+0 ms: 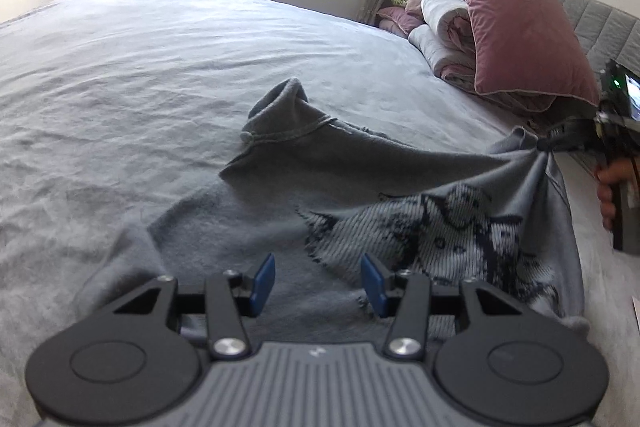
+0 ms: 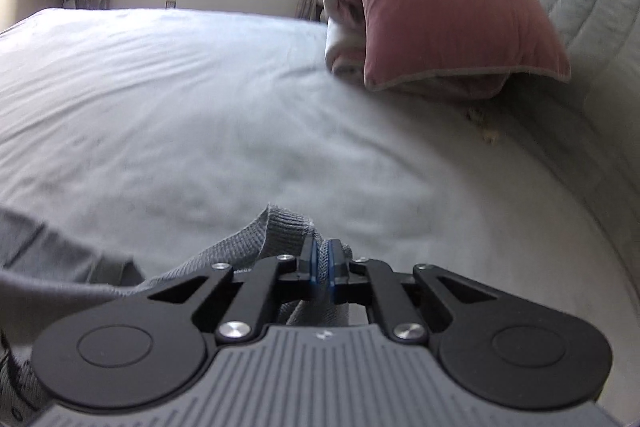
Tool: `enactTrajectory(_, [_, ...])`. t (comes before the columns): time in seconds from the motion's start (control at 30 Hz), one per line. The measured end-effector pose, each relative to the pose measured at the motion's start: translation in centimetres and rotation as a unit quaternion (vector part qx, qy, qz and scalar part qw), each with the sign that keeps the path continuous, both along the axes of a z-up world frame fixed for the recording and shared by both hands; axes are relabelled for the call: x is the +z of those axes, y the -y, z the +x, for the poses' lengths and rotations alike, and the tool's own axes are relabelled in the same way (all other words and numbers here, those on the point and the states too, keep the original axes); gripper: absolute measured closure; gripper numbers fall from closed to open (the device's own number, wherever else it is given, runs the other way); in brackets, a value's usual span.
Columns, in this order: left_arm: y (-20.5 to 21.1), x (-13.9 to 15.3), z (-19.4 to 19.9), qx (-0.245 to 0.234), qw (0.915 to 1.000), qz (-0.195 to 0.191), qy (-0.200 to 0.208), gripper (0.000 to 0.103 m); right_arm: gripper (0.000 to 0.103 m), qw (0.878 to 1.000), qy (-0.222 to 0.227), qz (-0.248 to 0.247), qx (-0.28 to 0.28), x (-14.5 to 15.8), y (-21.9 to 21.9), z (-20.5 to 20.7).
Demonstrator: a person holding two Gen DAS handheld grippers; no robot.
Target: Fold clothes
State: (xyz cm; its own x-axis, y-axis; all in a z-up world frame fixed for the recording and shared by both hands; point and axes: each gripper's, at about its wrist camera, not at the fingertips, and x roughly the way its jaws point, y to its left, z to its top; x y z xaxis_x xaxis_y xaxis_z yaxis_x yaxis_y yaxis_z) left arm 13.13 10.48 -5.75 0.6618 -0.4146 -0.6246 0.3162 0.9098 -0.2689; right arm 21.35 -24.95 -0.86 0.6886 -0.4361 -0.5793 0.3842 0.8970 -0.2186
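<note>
The right gripper's (image 2: 321,261) fingers pinch a ribbed edge of the grey sweater (image 1: 320,187), likely to lift it for a fold. The left gripper (image 1: 318,285) stands spread, empty, above the sweater, which lies near the pink pillow (image 1: 516,27).

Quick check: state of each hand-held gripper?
Left hand-held gripper: open, over the grey sweater, holding nothing.
Right hand-held gripper: closed on the sweater's edge.

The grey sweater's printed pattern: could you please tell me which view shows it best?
The left wrist view: the grey sweater lies spread out, its pattern facing the camera. The right wrist view shows only plain knit bunched at the fingers.
</note>
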Motion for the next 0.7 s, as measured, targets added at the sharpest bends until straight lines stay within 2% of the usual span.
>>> enactTrajectory(0.17, [-1.2, 0.3, 0.6, 0.017, 0.9997, -0.016, 0.008, 0.054, 0.097, 0.999, 0.019, -0.03, -0.018, 1.2, 1.0, 3.1])
enactTrajectory(0.3, [-2.2, 0.3, 1.2, 0.03, 0.9993, -0.019, 0.01, 0.054, 0.097, 0.998, 0.025, -0.032, -0.043, 1.2, 2.3, 5.7])
enactTrajectory(0.33, [-2.4, 0.2, 1.4, 0.034, 0.9993, -0.016, 0.008, 0.054, 0.102, 0.998, 0.022, -0.038, -0.049, 1.0, 2.3, 6.2])
enactTrajectory(0.37, [-2.7, 0.1, 1.6, 0.039, 0.9991, -0.014, 0.006, 0.054, 0.102, 0.997, 0.02, -0.043, -0.055, 0.7, 2.4, 6.6])
enactTrajectory(0.5, [-4.1, -0.1, 2.4, 0.062, 0.9979, -0.015, -0.008, 0.054, 0.101, 0.998, 0.003, -0.03, -0.061, -0.6, 2.5, 6.9])
enactTrajectory(0.7, [-6.0, -0.4, 3.0, 0.097, 0.9945, -0.014, -0.037, 0.054, 0.097, 0.998, -0.013, 0.003, -0.057, -1.9, 2.5, 5.0])
